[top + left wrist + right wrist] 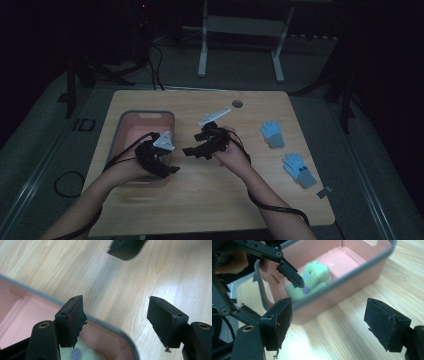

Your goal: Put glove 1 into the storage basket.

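Black jaws of the left gripper (116, 322) stand wide apart with nothing between them, poised over the near rim of the pink bin (15, 312). A green glove (313, 277) lies inside that bin, against its near end wall, which suggests it has just been dropped there and the jaws spread to let it go; in the left gripper view only a blurred greenish patch of it shows at the bottom edge. The right gripper (328, 325) is likewise fully open and empty, held just outside the bin over bare wood, likely waiting its turn. On the wooden table (200, 200), well apart to the person's right, two blue gloves remain: one blue glove (272, 133) farther off and another blue glove (299, 169) nearer the person, probably next to be fetched into the bin.
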